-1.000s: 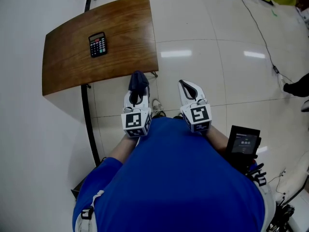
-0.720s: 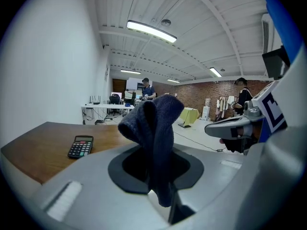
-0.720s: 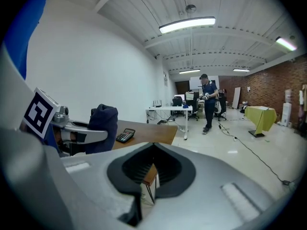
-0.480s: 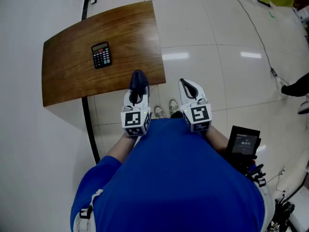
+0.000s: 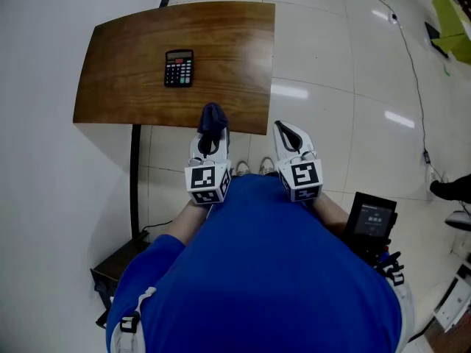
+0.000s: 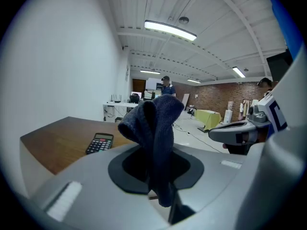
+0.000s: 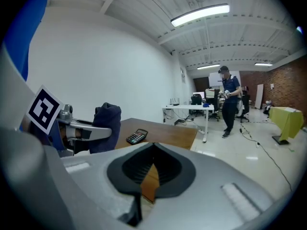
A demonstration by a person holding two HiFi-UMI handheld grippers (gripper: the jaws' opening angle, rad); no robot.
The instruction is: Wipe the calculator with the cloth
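Approach step, I'd say: the left gripper [image 5: 210,143] clamps the dark cloth [image 5: 212,116] at the table's [image 5: 235,43] near edge, while the right gripper [image 5: 291,133] is pinched together, empty. The calculator [image 5: 179,68] lies farther left; next the cloth must reach over and lower onto it.

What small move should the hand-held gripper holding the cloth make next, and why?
Probably carry the left hand-held gripper forward and down toward the calculator. It is shut on the dark cloth but hangs near the front edge of the wooden table, well apart from the calculator, which lies untouched further in.
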